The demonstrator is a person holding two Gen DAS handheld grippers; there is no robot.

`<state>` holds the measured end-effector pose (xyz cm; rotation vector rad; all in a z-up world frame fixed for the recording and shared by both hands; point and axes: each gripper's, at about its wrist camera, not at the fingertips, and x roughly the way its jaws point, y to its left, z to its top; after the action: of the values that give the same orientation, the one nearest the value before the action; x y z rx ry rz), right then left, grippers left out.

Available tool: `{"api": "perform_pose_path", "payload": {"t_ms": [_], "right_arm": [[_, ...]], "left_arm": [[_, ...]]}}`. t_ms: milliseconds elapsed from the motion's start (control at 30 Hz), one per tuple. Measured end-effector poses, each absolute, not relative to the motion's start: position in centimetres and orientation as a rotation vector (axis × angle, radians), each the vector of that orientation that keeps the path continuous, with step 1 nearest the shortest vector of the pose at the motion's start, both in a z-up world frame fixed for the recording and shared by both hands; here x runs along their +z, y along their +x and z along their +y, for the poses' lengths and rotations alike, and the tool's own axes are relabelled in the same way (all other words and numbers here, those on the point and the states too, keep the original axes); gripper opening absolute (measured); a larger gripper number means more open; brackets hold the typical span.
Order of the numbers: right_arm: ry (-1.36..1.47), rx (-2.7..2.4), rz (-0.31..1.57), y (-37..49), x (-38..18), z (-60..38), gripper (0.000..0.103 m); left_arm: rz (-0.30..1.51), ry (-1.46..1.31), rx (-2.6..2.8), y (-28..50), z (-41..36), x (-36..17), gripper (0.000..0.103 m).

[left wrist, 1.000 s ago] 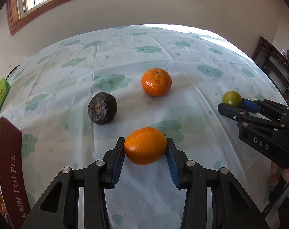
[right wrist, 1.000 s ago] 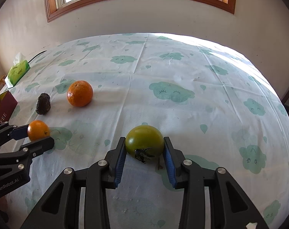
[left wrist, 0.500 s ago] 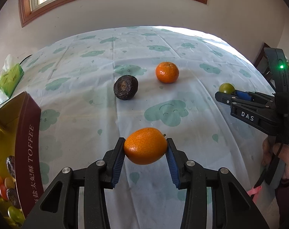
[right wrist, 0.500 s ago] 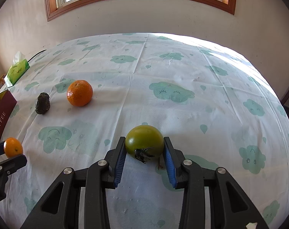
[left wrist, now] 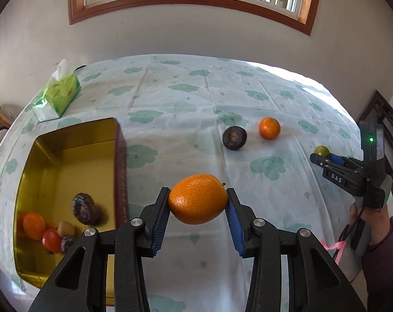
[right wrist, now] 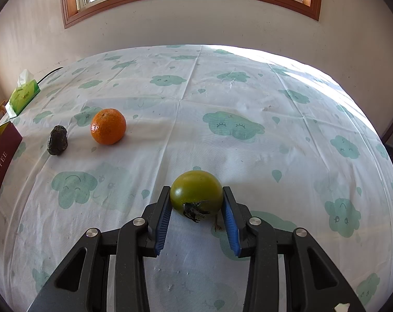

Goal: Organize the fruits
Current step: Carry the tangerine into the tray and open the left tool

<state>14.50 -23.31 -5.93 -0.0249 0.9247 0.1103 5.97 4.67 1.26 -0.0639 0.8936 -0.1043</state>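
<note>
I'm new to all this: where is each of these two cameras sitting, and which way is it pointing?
Left wrist view: sits on the left gripper, looking along its fingers over the held orange toward the gold toffee tin; the person's right hand and right gripper show at right.
Right wrist view: sits on the right gripper, looking over the held green tomato across the table toward the window; only its own fingers show.
Shared: mandarin, dark passion fruit, tissue pack.

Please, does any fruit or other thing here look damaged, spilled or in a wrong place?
Nothing is spilled or broken. Two fruits lie loose on the tablecloth, outside the gold tin: a tangerine and a dark wrinkled fruit, shrivelled-looking; whether spoiled, I cannot tell.
</note>
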Motion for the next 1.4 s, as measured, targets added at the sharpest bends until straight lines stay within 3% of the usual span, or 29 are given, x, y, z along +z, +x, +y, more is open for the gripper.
{"api": "perform_pose_path", "payload": {"t_ms": [633,1400], "right_arm": [[-0.025,0.110,0.925,14.5,-5.9,-23.3,0.036],[-0.018,0.113,0.925,14.6,-6.0,-23.5,0.036]], "left_arm": [[0.929,-0.185,0.182,3.9,19.6,-0.1,0.043],[0.992,-0.191,0.182,3.4,21.0,-3.7,0.044]]}}
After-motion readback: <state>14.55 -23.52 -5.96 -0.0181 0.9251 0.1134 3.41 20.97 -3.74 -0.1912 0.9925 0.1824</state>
